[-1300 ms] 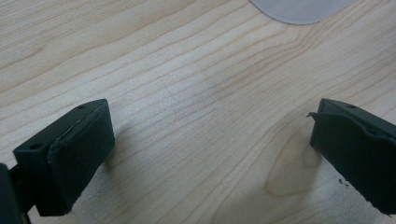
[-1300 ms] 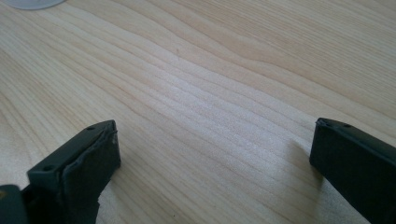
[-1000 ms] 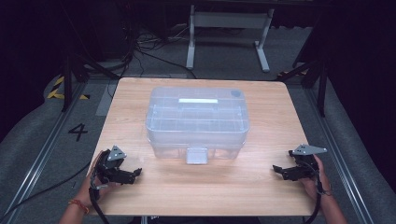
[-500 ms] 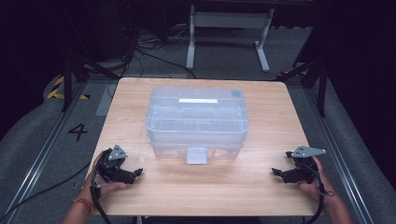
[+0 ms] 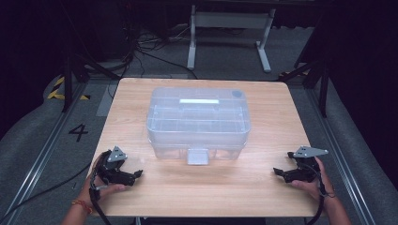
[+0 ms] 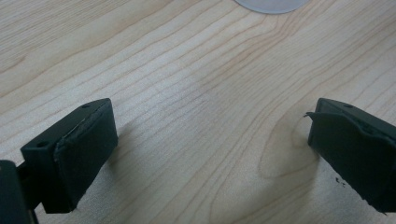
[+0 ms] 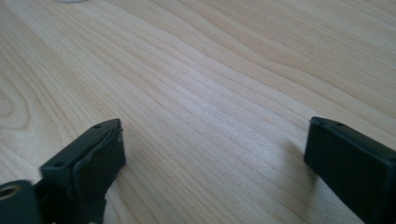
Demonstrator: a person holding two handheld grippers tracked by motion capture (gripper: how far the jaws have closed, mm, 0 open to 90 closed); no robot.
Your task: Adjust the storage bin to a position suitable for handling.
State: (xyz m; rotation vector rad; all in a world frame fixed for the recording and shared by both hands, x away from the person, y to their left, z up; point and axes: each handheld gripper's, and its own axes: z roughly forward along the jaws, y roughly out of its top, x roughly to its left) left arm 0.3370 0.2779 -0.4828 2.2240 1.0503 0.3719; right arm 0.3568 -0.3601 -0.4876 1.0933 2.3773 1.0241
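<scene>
A clear plastic storage box (image 5: 198, 123) with its lid on stands in the middle of the wooden table (image 5: 206, 192), and a pale latch tab (image 5: 197, 156) hangs at its front. My left gripper (image 5: 137, 174) rests low on the table's near left corner, held in a hand, pointing right. Its jaws are open over bare wood (image 6: 205, 140). My right gripper (image 5: 277, 172) sits at the near right corner, pointing left. It is open with bare wood between the pads (image 7: 215, 154), and its jaws have just been closing a little. Both grippers are well apart from the box.
A white metal stand (image 5: 230, 28) and loose cables (image 5: 141, 51) lie on the floor behind the table. Rails run along both sides, with a painted "4" (image 5: 78, 132) on the left floor. Bare wood stretches between the two grippers, in front of the box.
</scene>
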